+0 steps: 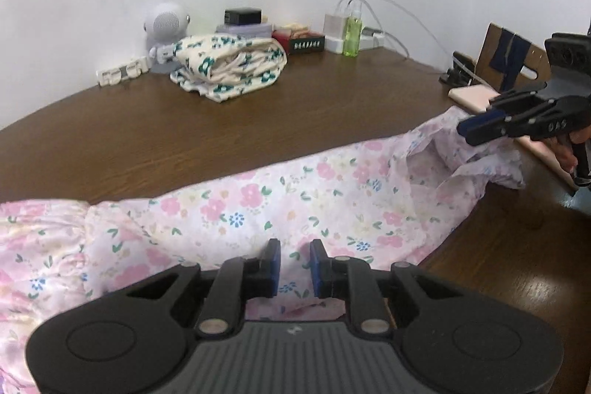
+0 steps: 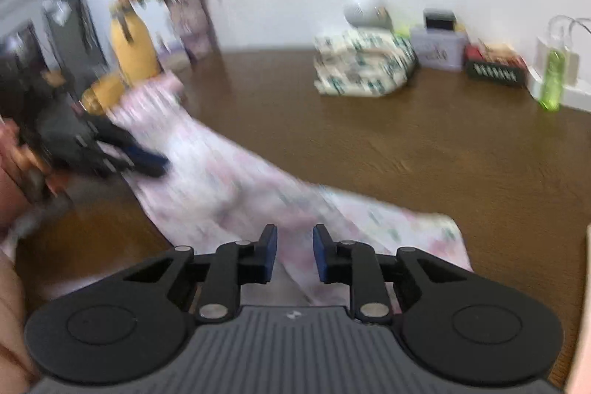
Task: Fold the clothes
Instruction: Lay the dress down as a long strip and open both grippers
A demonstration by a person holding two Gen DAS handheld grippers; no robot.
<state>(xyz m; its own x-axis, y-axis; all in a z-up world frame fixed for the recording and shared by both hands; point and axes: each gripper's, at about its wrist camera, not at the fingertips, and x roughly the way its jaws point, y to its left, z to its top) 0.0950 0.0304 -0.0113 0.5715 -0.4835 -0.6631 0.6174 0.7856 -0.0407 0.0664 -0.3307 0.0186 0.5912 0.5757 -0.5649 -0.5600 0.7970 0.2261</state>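
A pink floral garment (image 1: 258,209) lies stretched across the brown wooden table (image 1: 184,124). My left gripper (image 1: 294,259) is open just over its near edge, with cloth between the jaws. My right gripper (image 1: 466,132) shows at the right of the left wrist view, over the garment's raised far end; whether it grips the cloth I cannot tell there. In the blurred right wrist view the right gripper (image 2: 294,248) is open over the garment (image 2: 236,187), and the left gripper (image 2: 155,165) sits at the garment's other end.
A folded cream garment with green flowers (image 1: 231,67) sits at the back of the table. Behind it are a white robot-shaped speaker (image 1: 164,24), boxes, a green bottle (image 1: 351,36) and chargers with cables. A pink book (image 1: 476,96) and a chair are at the right.
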